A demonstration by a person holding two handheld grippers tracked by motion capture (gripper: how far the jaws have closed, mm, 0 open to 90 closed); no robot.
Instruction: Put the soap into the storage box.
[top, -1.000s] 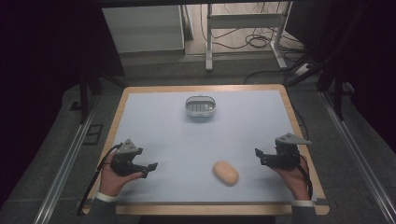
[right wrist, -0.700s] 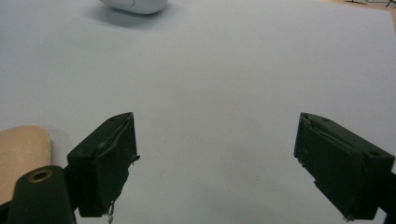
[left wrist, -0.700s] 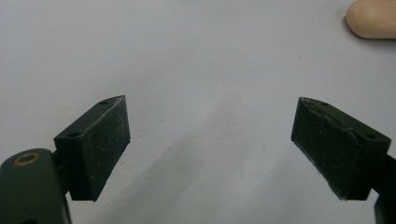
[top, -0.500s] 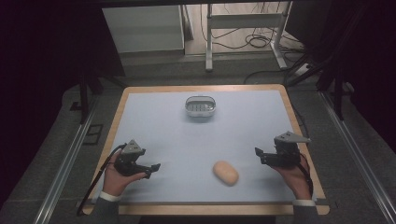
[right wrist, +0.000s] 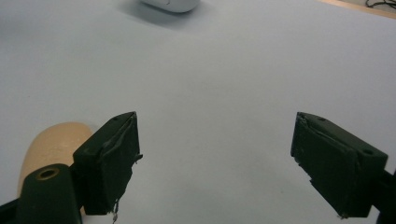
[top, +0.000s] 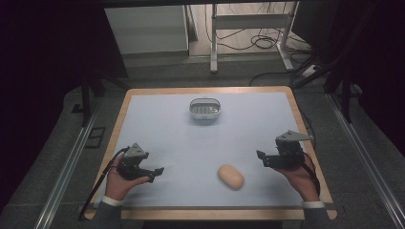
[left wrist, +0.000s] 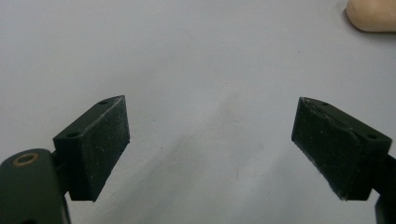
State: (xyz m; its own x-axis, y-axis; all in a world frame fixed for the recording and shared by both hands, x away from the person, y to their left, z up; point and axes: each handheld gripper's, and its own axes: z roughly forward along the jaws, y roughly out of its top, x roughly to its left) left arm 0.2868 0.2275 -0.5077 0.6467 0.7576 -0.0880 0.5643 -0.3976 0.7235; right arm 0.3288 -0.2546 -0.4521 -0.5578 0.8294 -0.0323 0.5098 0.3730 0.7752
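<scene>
A tan oval roll [top: 231,177] lies on the pale blue mat, near the front and between the two hands. My left gripper [top: 155,173] is held low at the front left, pointing right toward the roll, jaws wide apart. In the left gripper view the gripper [left wrist: 210,140] has bare mat between its pads, and the roll [left wrist: 373,16] sits far off at the top right. My right gripper [top: 262,159] hovers at the front right, pointing left. Its jaws [right wrist: 215,158] have just been closing a little but stand open with nothing between them; the roll [right wrist: 51,144] lies partly behind the left pad.
A small white perforated basket [top: 205,109] stands at the back middle of the mat, and its rim [right wrist: 170,4] shows at the top of the right gripper view. The wooden table edge [top: 305,138] frames the mat. Cables and metal frame legs lie on the floor beyond.
My right gripper has lifted slightly off the mat. The left gripper, the roll and the basket have stayed where they were.
</scene>
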